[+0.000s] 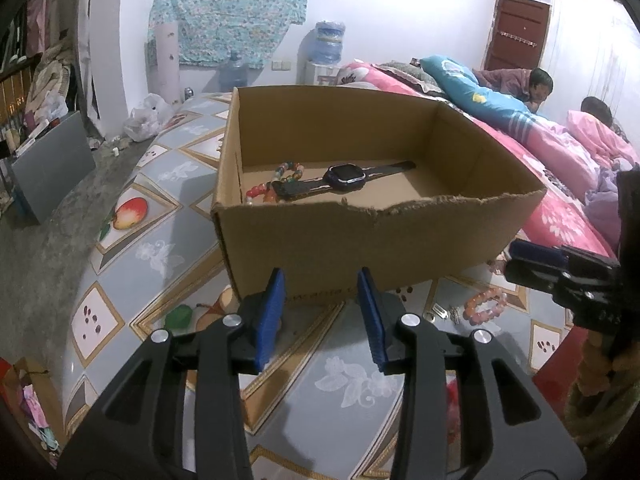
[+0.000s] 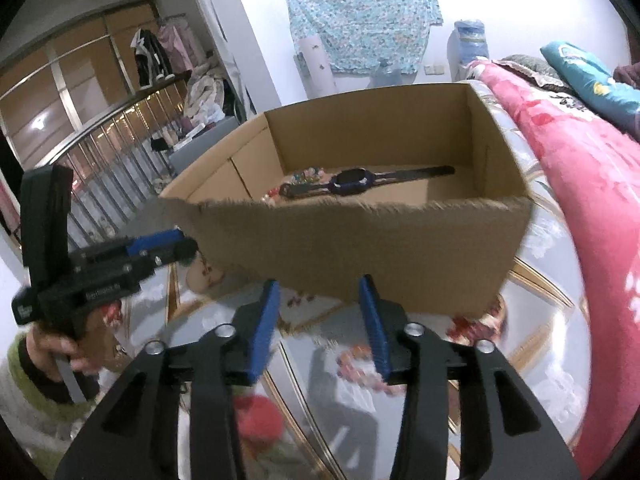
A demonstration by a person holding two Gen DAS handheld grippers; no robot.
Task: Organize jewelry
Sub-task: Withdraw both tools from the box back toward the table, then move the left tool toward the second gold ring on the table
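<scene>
An open cardboard box (image 1: pixel 360 240) stands on the patterned tablecloth. Inside it lie a dark blue watch (image 1: pixel 344 176) and colourful bead bracelets (image 1: pixel 280 180); the right wrist view shows the same watch (image 2: pixel 352 180). A pink bead bracelet (image 1: pixel 486 306) lies on the cloth right of the box, blurred under my right gripper (image 2: pixel 320 286) as the bracelet (image 2: pixel 356 360). My left gripper (image 1: pixel 322 280) hovers before the box's near wall. Both stand open, with nothing between the blue pads.
Small metal pieces (image 1: pixel 440 312) lie beside the pink bracelet. A bed with pink and blue bedding (image 1: pixel 560 184) borders the table on the right, with two people at its far end. The floor drops away left of the table edge (image 1: pixel 80 280).
</scene>
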